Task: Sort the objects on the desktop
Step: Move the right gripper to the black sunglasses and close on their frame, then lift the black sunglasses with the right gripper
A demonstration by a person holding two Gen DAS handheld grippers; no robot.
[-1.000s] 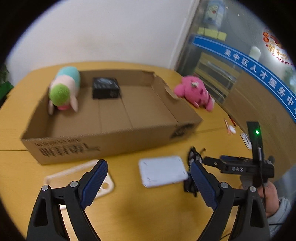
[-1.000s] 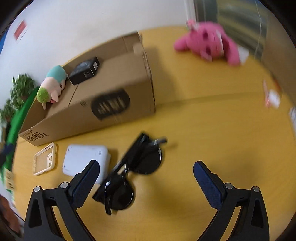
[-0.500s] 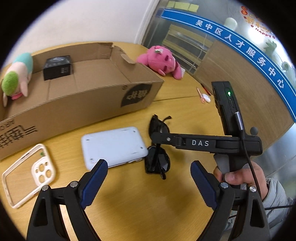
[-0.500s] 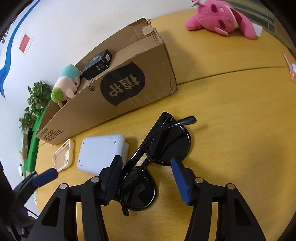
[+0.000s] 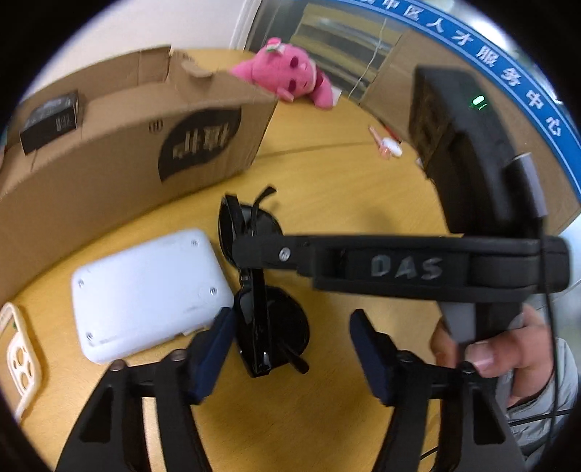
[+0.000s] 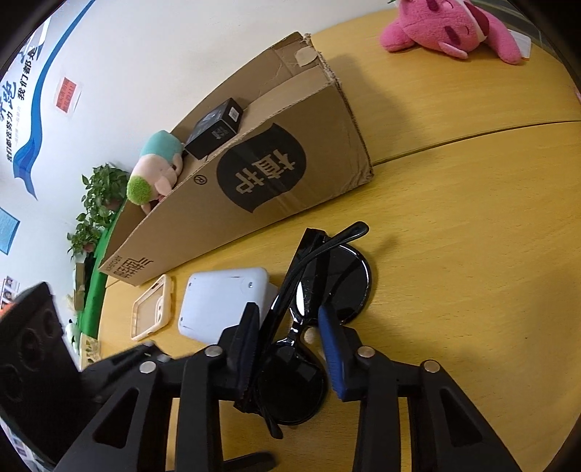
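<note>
Both our claws have just been closing around the black sunglasses on the tabletop: right claw nearly gripping the bridge, left claw half open around one lens, readying the lift toward the cardboard box beyond them.

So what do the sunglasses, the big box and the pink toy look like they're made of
Sunglasses: likely glossy black plastic; the frame and dark lenses show sharp highlights.
Box: brown corrugated cardboard, matte, with a torn, creased rim and a printed black logo.
Pink toy: soft plush fabric, fuzzy surface, probably stuffed.
</note>
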